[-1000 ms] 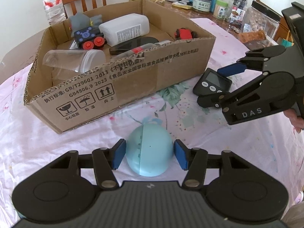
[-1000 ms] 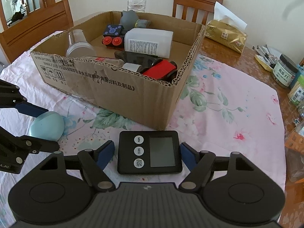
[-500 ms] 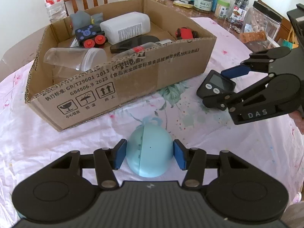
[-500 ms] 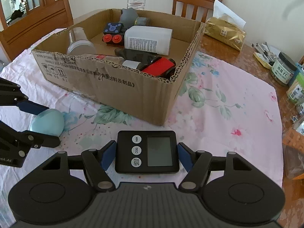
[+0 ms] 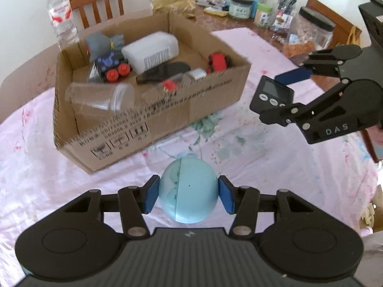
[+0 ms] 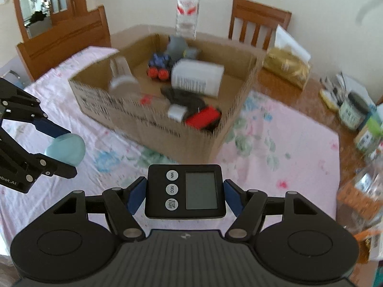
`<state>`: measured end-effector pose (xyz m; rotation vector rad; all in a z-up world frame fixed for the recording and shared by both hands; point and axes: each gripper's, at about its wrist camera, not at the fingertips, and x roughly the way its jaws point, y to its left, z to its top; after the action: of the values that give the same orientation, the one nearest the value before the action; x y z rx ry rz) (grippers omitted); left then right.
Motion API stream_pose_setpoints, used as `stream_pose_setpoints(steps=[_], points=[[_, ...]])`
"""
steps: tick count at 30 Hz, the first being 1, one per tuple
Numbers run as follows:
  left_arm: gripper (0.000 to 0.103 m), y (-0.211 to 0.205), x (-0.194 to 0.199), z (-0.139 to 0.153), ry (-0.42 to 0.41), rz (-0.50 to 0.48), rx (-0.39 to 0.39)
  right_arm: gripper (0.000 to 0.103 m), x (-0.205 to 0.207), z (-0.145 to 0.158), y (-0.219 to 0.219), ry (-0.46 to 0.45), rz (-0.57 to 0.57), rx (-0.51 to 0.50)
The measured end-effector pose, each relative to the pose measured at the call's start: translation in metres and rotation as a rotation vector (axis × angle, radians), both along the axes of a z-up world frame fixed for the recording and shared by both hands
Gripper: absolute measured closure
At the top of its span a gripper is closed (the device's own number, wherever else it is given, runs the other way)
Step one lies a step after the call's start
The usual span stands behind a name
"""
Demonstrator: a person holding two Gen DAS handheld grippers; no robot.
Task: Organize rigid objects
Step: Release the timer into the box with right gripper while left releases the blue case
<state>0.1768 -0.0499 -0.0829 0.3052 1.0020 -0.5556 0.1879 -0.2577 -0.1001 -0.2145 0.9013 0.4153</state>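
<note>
My left gripper (image 5: pixel 188 197) is shut on a light blue egg-shaped shell (image 5: pixel 189 189) and holds it above the pink cloth, in front of the cardboard box (image 5: pixel 167 117). My right gripper (image 6: pixel 185 195) is shut on a black digital timer (image 6: pixel 185 191) and holds it in the air to the right of the box. The timer (image 5: pixel 271 95) and right gripper (image 5: pixel 287 91) also show in the left wrist view. The blue shell (image 6: pixel 65 149) also shows in the right wrist view, at the left. The box holds a white bottle (image 5: pixel 150 52), a clear cup (image 5: pixel 100 96), toy cars and other items.
A water bottle (image 5: pixel 61 16) and wooden chairs (image 5: pixel 95 2) stand behind the box. Jars (image 5: pixel 313 33), a pen holder and a gold tissue pack (image 6: pixel 287 68) crowd the bare wood at the far right. The pink floral tablecloth (image 5: pixel 239 148) covers the table.
Both grippers have closed on their objects and lifted them off the cloth. The box now appears lower and farther away in both views.
</note>
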Motion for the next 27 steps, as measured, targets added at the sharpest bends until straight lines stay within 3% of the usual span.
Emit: stream_pose_setpoints(steps=[13,21,27], points=[[0.051,0.016,0.035,0.060,-0.131,0.018,-0.018,0.029,0.027,0.051,0.013,-0.115,0.030,0.063],[0.051,0.034,0.085,0.039,-0.125,0.083,0.025,0.029,0.049,0.055,0.029,-0.128,0.012,0.077],[0.051,0.041,0.099,0.021,-0.094,0.093,0.051,0.029,0.057,0.049,0.039,-0.112,0.000,0.077]])
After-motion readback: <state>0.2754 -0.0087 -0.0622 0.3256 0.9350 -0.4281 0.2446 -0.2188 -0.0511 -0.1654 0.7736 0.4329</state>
